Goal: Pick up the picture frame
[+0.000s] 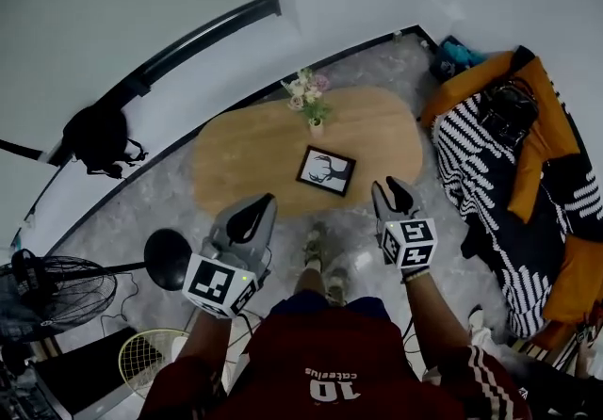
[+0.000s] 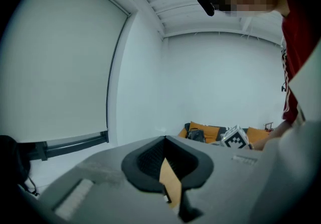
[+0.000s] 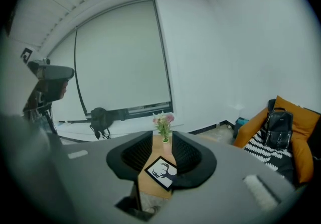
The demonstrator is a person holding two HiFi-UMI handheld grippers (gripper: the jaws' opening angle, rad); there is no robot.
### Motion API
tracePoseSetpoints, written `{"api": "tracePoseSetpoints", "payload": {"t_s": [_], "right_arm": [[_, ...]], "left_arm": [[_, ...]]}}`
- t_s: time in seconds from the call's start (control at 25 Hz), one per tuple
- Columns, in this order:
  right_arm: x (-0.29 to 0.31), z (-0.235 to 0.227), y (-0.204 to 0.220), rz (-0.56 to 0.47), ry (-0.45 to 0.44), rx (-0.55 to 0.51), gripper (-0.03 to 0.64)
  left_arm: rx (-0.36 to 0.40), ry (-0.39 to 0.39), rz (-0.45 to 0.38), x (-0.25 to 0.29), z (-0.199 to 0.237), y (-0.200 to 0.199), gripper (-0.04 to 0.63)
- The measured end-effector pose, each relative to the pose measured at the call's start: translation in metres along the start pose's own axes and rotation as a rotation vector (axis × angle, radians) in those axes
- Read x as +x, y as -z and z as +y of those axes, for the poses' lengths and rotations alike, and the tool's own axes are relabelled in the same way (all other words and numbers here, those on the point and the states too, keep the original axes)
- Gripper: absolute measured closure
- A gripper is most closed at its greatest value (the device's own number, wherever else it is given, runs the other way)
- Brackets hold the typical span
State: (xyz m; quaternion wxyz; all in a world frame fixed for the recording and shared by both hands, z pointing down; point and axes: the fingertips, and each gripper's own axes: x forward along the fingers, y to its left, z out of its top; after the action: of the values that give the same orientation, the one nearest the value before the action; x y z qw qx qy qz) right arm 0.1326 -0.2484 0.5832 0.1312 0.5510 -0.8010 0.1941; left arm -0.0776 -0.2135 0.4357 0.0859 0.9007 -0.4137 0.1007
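Observation:
The picture frame (image 1: 327,169), black-edged with a deer silhouette, lies flat on the oval wooden table (image 1: 245,159), near its front edge. In the right gripper view the picture frame (image 3: 161,172) shows through the gap between the jaws, some way ahead. My right gripper (image 1: 393,190) hovers in front of the table, right of the frame, open with nothing between its jaws (image 3: 163,140). My left gripper (image 1: 252,211) hangs at the table's front edge, left of the frame. Its tips (image 2: 165,140) meet, and only a sliver of tabletop shows behind them.
A small vase of flowers (image 1: 310,100) stands on the table behind the frame. An orange sofa with a striped blanket (image 1: 490,164) and a black bag (image 1: 509,107) is at the right. A fan (image 1: 47,291), a racket (image 1: 151,357) and a black round object (image 1: 168,253) are on the floor at the left.

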Motion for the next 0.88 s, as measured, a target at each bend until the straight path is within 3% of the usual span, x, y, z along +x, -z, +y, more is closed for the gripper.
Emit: {"api": "tracePoseSetpoints", "payload": {"t_s": [0.32,0.88], "right_arm": [[0.072,-0.023,0.067,0.074,0.103,0.093,0.497],[0.191,-0.055,0.221,0.275,0.215,0.2,0.468]], "left_arm": [[-0.064,0.027,0.038,0.039,0.032,0.02,0.592],[-0.03,0.102,0.086,0.102,0.089,0.09,0.592]]}}
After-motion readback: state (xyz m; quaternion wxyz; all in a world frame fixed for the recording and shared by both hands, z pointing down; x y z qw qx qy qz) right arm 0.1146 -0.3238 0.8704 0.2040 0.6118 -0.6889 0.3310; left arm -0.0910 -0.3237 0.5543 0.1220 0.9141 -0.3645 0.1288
